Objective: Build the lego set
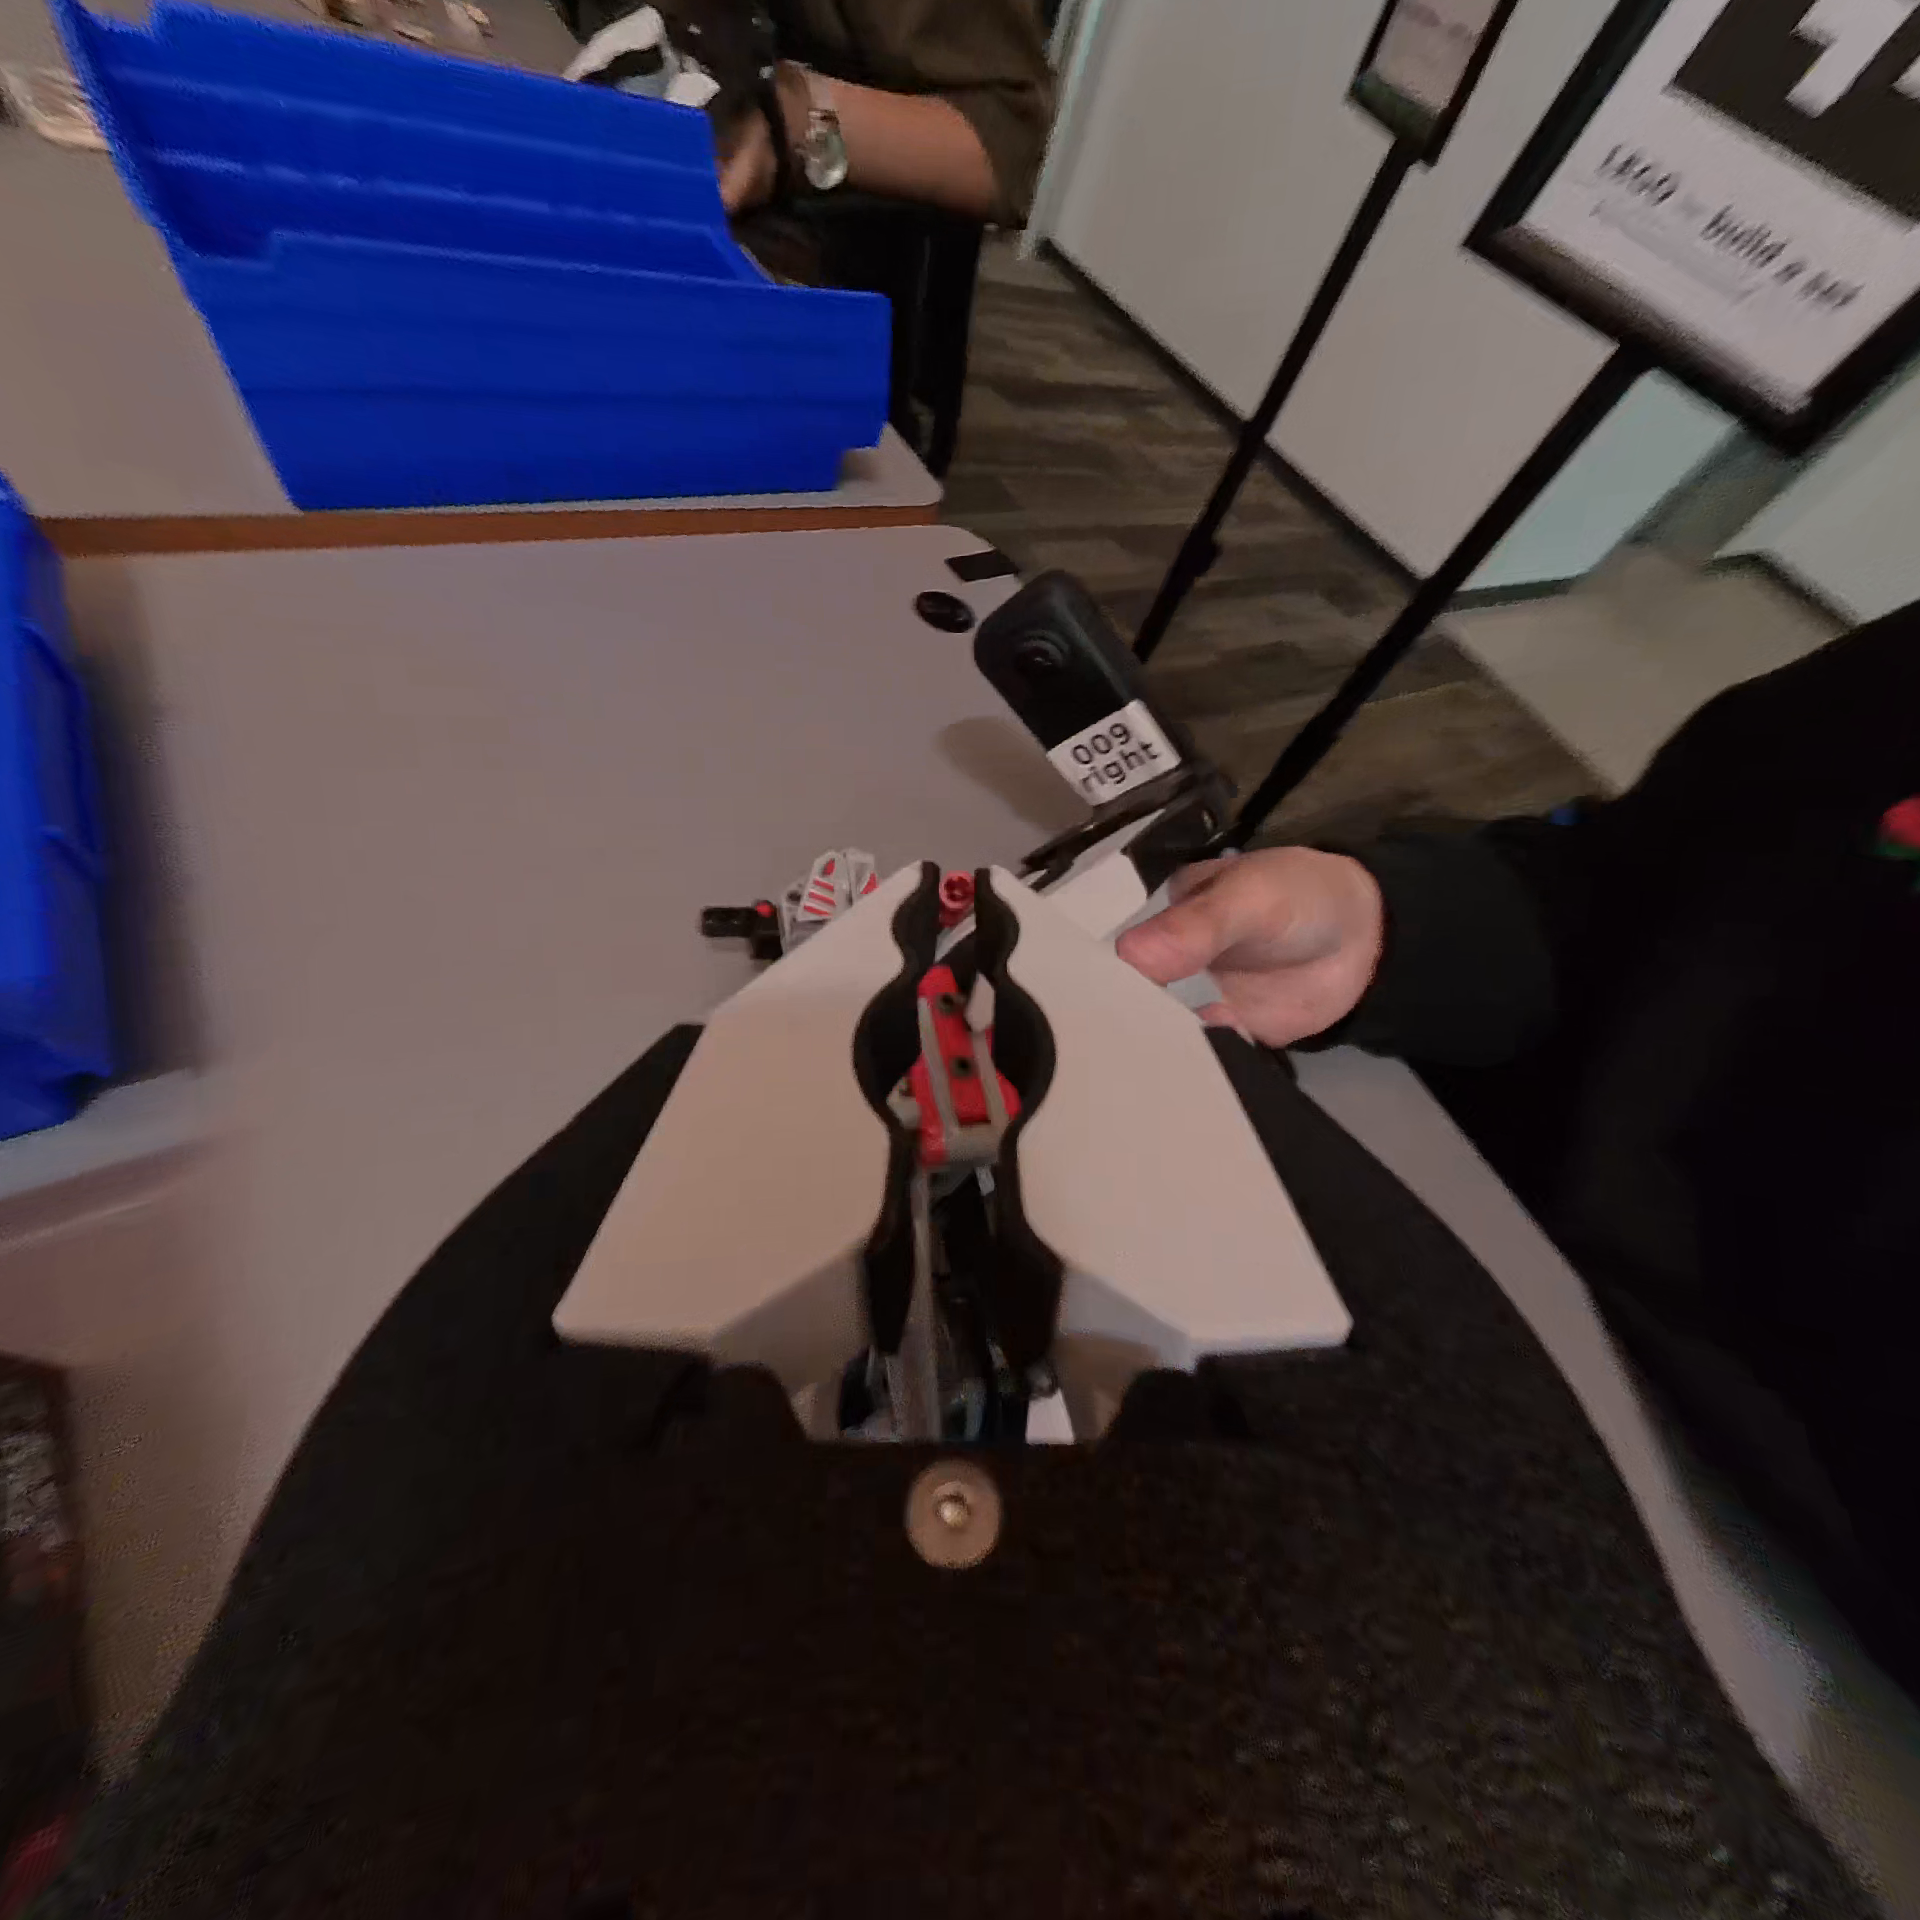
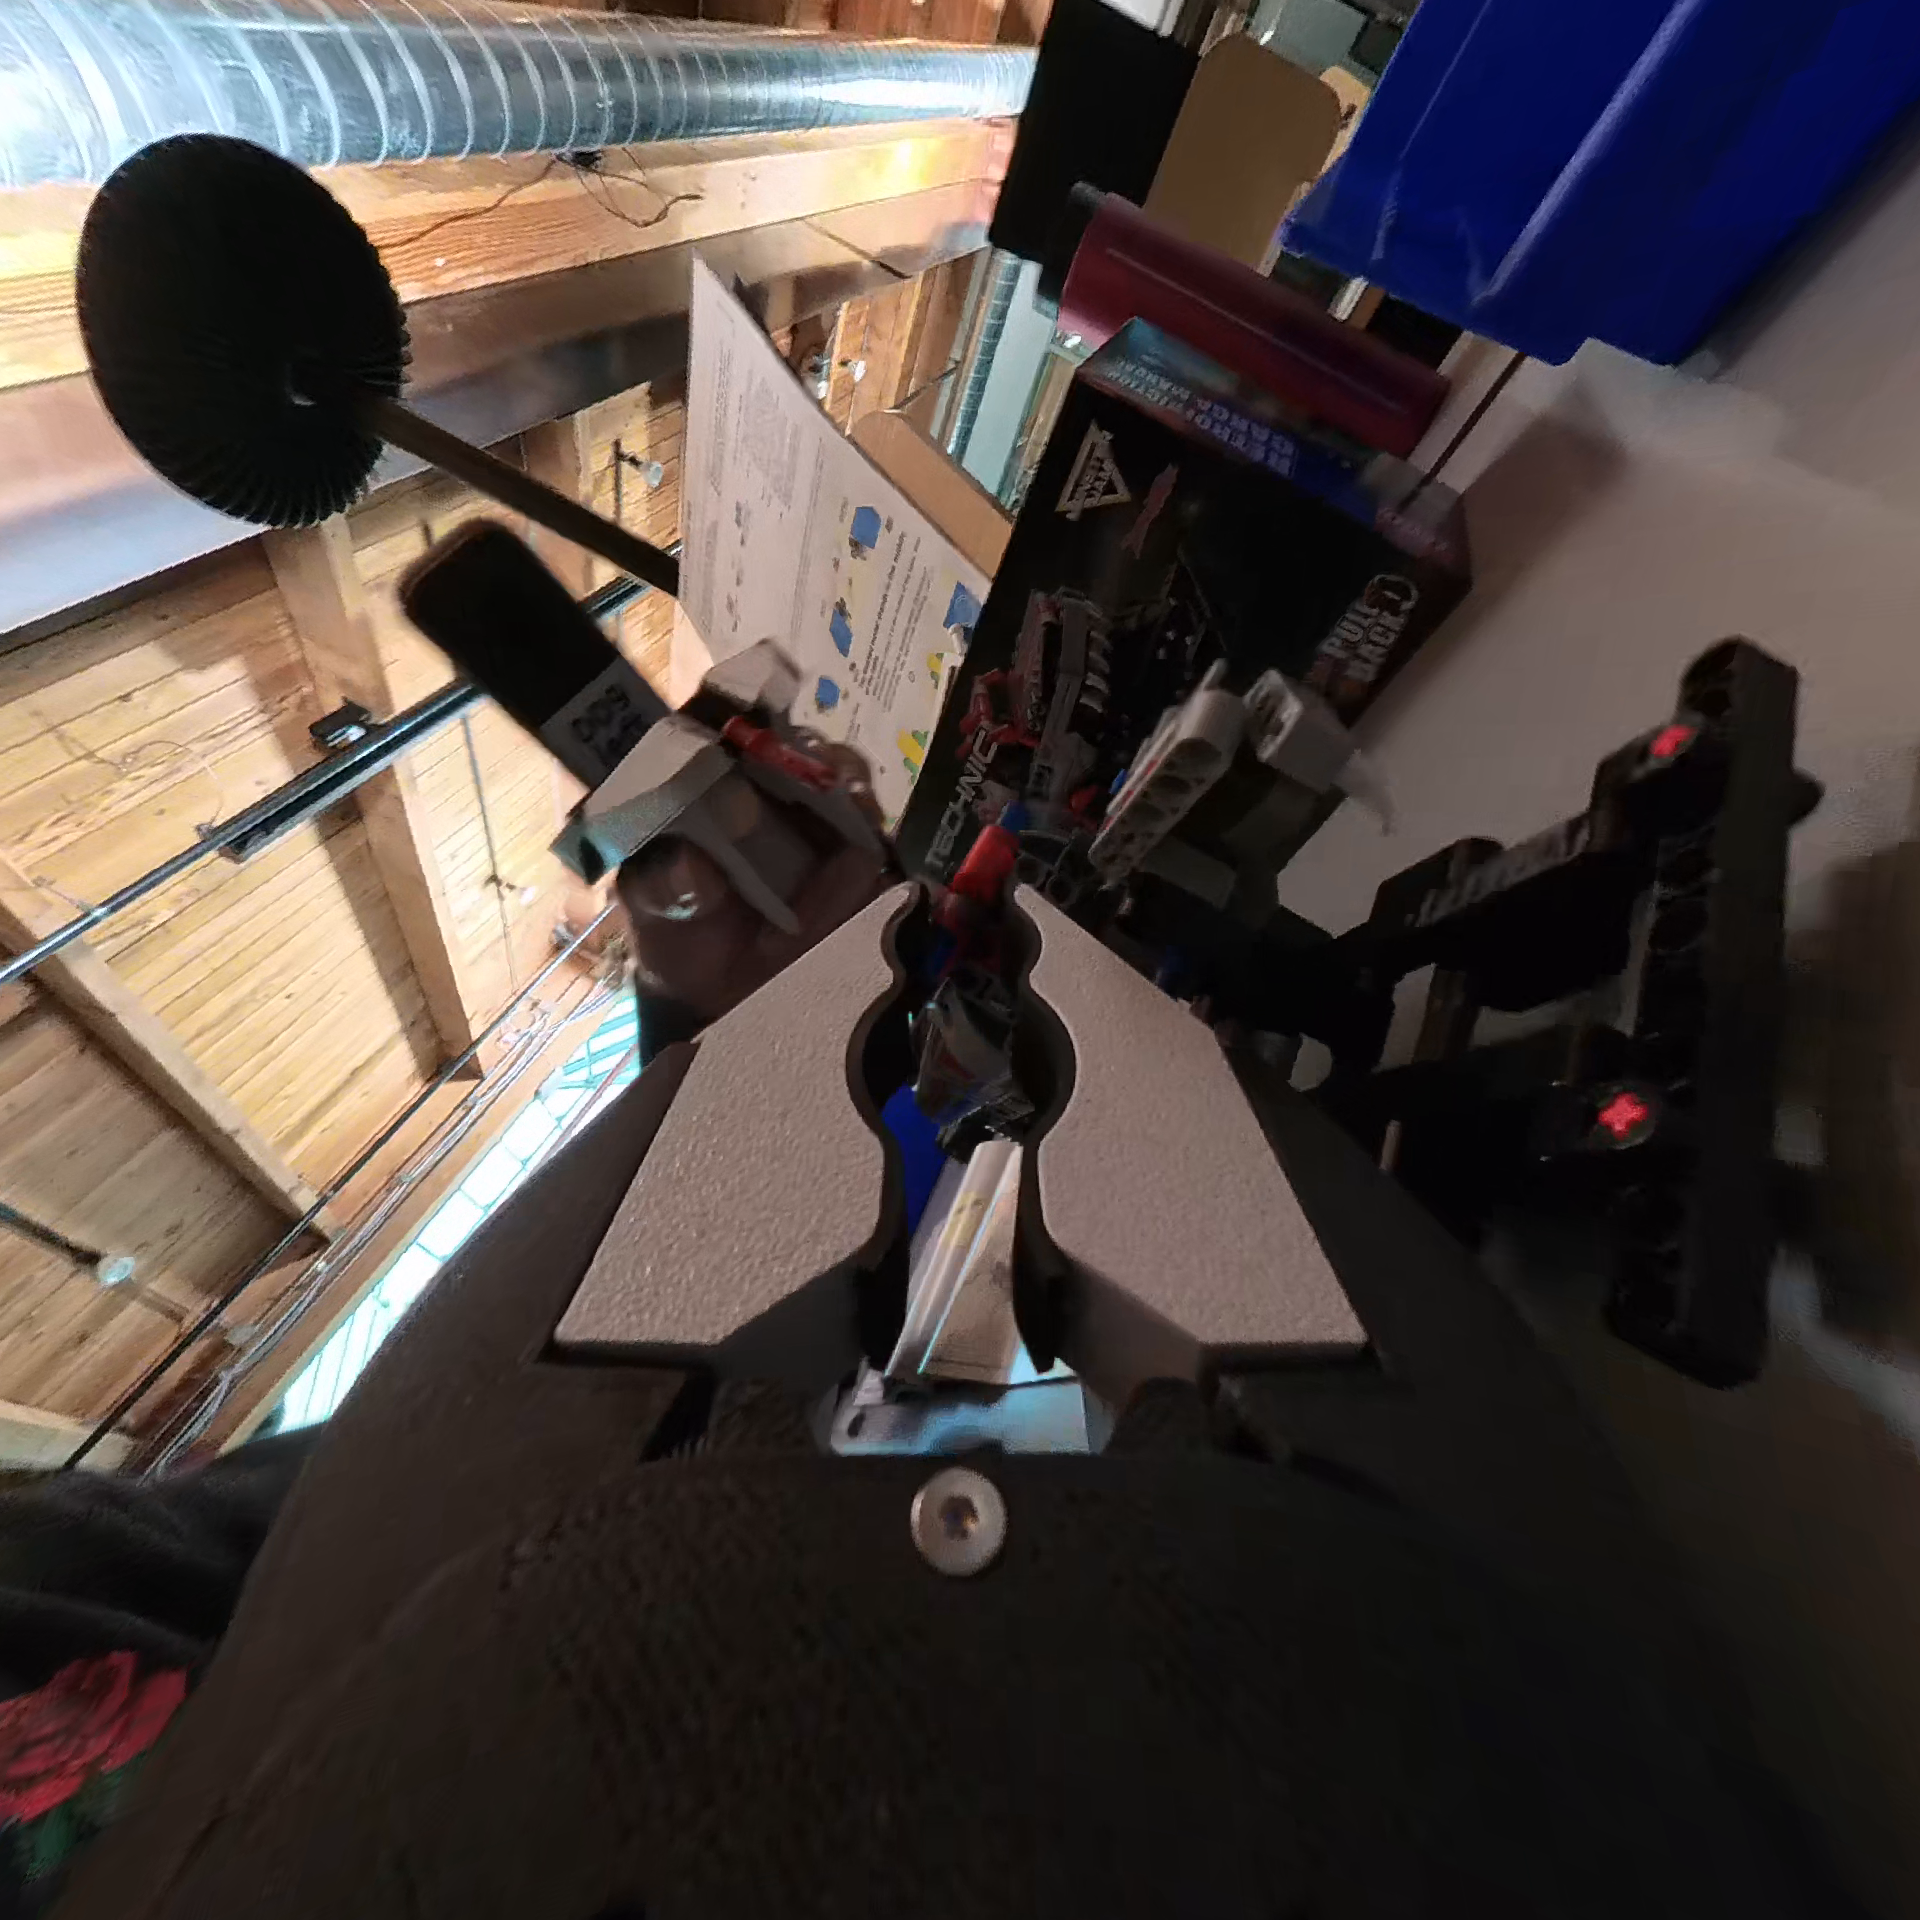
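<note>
Red pin (image 1: 954, 888) sits between left tool (image 1: 956, 883) tips.

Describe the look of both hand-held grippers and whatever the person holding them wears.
Each hand-held gripper, left and right, has two pale grey wedge-shaped fingers with wavy black inner pads, on a rough black body with a silver screw. The right one, seen from the left wrist view, carries a black camera bearing a white label. The person wears a black sleeve with a red rose pattern.

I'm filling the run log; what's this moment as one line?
left gripper: shut on red peg | right gripper: nearly closed, grip unclear | black frame: on table
</note>
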The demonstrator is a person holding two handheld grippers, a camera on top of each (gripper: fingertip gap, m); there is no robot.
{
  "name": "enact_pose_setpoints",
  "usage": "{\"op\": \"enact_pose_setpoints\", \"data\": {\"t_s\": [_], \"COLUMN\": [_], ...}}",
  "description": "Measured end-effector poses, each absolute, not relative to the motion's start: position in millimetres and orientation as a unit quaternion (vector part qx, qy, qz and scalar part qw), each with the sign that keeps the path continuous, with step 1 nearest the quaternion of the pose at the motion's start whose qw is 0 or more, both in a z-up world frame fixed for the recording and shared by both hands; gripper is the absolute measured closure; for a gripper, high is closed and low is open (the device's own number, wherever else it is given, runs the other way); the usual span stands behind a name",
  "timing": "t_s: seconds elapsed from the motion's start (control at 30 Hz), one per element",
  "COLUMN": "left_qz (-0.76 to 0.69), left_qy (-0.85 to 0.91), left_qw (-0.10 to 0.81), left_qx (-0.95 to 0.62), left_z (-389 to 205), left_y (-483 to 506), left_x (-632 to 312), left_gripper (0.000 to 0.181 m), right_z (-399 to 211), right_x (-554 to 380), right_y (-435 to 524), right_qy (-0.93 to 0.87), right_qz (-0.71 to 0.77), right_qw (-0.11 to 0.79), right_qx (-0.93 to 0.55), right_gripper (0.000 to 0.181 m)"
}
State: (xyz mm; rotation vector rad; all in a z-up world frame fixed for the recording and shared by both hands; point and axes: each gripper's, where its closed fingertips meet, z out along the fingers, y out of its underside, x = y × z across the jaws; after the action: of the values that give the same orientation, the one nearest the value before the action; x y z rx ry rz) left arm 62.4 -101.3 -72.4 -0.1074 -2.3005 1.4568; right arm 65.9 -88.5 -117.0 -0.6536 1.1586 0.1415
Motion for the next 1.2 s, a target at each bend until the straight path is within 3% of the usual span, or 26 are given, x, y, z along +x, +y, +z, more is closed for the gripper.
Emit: {"op": "enact_pose_setpoints", "data": {"t_s": [0.17,0.23,0.67,0.87,1.2], "left_qz": [0.515,0.551,0.709,0.723,0.701], "left_qy": [-0.77,-0.735,-0.671,-0.67,-0.696], "left_qw": [0.376,0.393,0.21,0.157,0.104], "left_qx": [-0.028,-0.034,-0.057,-0.058,-0.116], "left_z": [-64,-51,-24,-12,19], "left_y": [-103,-102,-78,-64,-47], "left_x": [47,47,-5,-43,-99], "left_gripper": [0.177,0.177,0.178,0.177,0.178], "right_z": [-99,-92,-63,-35,-9], "right_x": [41,30,-9,-51,-104], "right_y": [-71,-68,-89,-77,-50], "right_qy": [0.448,0.406,0.292,0.182,0.08], "right_qz": [0.1,0.116,0.209,0.131,0.016], "right_qw": [0.81,0.816,0.84,0.884,0.855], "right_qx": [-0.365,-0.396,-0.407,-0.41,-0.513], "right_gripper": [0.173,0.173,0.173,0.173,0.174]}}
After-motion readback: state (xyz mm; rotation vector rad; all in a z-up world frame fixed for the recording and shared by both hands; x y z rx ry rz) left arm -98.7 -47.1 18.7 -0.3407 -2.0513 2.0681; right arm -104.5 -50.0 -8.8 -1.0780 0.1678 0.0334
